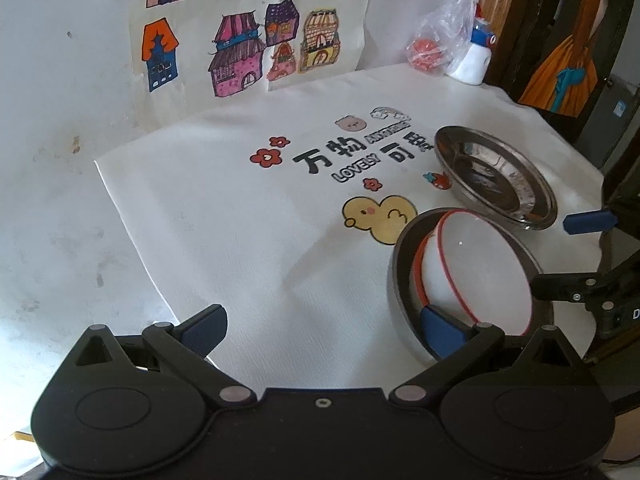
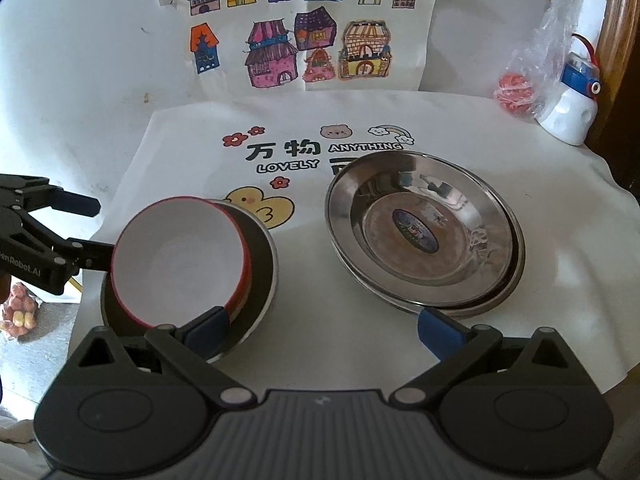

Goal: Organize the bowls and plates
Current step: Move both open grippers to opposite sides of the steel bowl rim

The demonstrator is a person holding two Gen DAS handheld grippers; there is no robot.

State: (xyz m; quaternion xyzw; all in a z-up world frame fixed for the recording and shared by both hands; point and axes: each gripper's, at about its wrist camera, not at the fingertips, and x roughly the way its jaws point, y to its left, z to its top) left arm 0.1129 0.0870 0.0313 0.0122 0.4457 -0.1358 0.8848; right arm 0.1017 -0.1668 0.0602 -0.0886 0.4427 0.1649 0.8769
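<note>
A white bowl with a red rim (image 2: 180, 256) lies tilted inside a steel bowl (image 2: 266, 268) on the left of the printed cloth. Right of them stand stacked steel plates (image 2: 424, 232). My right gripper (image 2: 322, 330) is open; its left fingertip (image 2: 208, 328) touches the white bowl's near rim, and its right one sits at the plates' front edge. In the left wrist view my left gripper (image 1: 322, 330) is open too, its right fingertip (image 1: 440, 332) inside the steel bowl (image 1: 404, 304) beside the white bowl (image 1: 480, 272). The plates (image 1: 496, 176) lie beyond.
A plastic bag with a red item (image 2: 516, 92) and a white-and-blue bottle (image 2: 572, 108) stand at the back right. A sheet of house drawings (image 2: 304, 28) hangs on the wall. The table edge (image 2: 624, 200) curves down the right. A bag of fruit (image 2: 18, 312) lies lower left.
</note>
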